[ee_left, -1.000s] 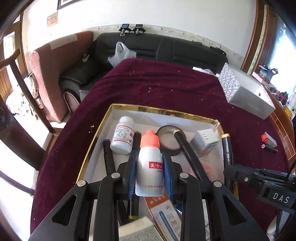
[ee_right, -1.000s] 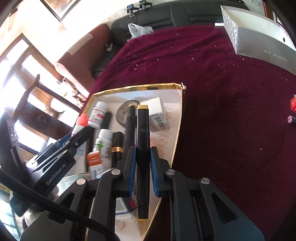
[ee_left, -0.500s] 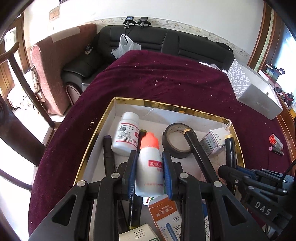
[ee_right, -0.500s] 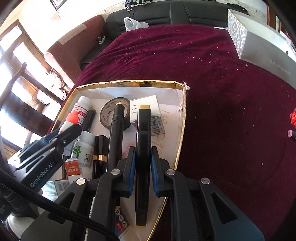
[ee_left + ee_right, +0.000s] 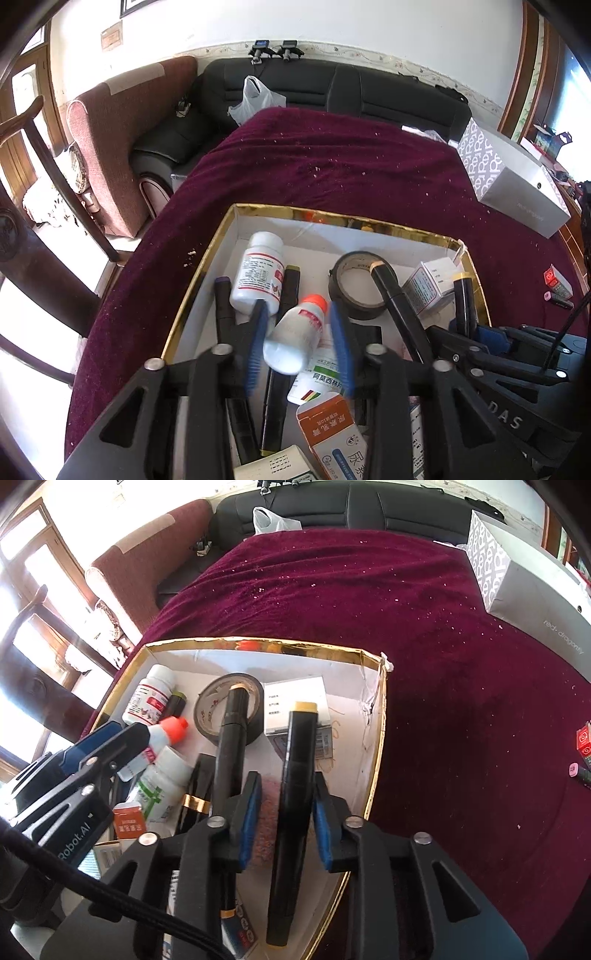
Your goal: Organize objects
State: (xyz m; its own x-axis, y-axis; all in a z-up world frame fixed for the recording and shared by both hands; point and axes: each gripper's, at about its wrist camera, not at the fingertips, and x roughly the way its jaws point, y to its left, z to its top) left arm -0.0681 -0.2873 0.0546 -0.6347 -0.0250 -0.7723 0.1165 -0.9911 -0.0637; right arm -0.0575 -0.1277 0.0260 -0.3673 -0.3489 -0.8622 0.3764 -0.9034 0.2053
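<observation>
Over gold-rimmed box (image 5: 207, 258) — L gripper (image 5: 299, 347) opening, bottle (image 5: 295, 339) loose between; R gripper (image 5: 282, 812) opening, marker (image 5: 295, 775) unclamped

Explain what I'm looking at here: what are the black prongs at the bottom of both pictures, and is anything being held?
The prongs are two-finger grippers that a person holds, one per hand, each with a camera looking along its fingers. One picture is from the left gripper, the other from the right gripper. Both look down into a gold-rimmed box on a maroon cloth. The box holds bottles, markers, a tape roll and small cartons. The left jaws are opening: an orange-capped bottle sits tilted between them, no longer pressed. The right jaws are opening too, with a black marker loose between the pads. A grey box lies on the cloth.
</observation>
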